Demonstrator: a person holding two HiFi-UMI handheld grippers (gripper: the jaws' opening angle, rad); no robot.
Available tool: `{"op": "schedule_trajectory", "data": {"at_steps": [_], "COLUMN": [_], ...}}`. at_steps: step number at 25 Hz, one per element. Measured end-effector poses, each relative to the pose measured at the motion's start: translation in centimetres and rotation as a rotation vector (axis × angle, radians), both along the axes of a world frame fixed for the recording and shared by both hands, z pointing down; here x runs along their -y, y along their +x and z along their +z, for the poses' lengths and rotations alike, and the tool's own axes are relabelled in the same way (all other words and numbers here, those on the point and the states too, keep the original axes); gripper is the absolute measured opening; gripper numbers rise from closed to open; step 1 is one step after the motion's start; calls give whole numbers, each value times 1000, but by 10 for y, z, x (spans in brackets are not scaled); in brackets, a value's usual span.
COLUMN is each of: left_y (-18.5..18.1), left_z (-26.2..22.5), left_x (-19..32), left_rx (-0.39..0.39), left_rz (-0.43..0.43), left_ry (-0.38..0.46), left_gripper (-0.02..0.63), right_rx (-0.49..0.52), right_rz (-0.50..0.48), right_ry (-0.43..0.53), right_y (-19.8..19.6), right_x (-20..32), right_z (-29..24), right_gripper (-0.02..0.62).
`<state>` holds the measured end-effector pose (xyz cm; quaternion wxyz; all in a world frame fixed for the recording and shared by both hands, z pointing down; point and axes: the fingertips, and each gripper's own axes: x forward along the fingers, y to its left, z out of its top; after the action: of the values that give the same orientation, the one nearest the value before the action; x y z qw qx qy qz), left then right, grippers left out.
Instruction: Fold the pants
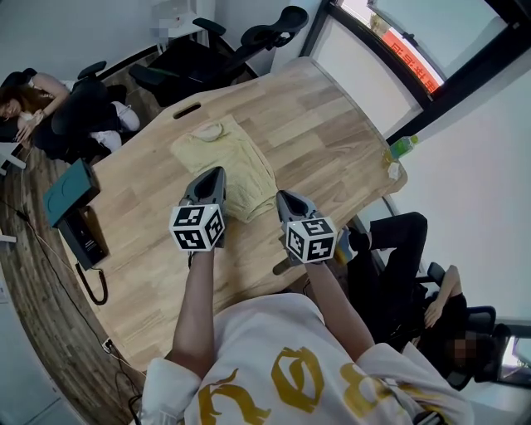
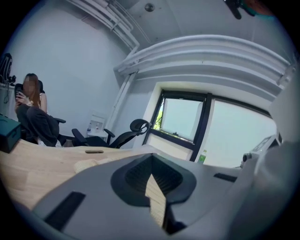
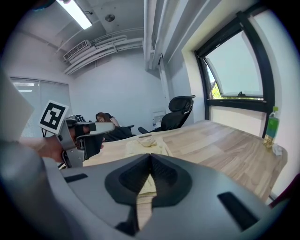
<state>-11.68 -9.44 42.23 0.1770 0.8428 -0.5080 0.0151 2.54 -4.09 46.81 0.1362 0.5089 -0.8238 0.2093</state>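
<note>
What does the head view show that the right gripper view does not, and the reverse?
Only the head view: the teal case at the picture's left, a seated person at lower right, and the right claw from outside. Only the right gripper view: the ceiling light and pipes, plus that claw's jaws closed together, nothing between. Both: the folded yellow pants lying on the wooden table, the green bottle, a black office chair and the left claw.
</note>
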Motion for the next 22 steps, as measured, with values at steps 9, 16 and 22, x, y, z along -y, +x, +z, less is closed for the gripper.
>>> {"op": "schedule_trajectory", "data": {"at_steps": [9,16,22], "left_y": [2,-3,-3], "left_z": [4,5,19], "left_x": [-16,-18,-22], "left_rx": [-30,4,36], "left_rz": [7,-32,-71], "left_ry": [14,10,-30], "left_gripper": [6,6,6], "right_rx": [52,4,37], "right_rz": [-12,-104,-217], "right_ry": [-20,-18,-35], "right_y": [5,-2,-6], "right_x": [-21,-17,-5], "right_z": [-6,2,14], "right_gripper": [6,6,6]}}
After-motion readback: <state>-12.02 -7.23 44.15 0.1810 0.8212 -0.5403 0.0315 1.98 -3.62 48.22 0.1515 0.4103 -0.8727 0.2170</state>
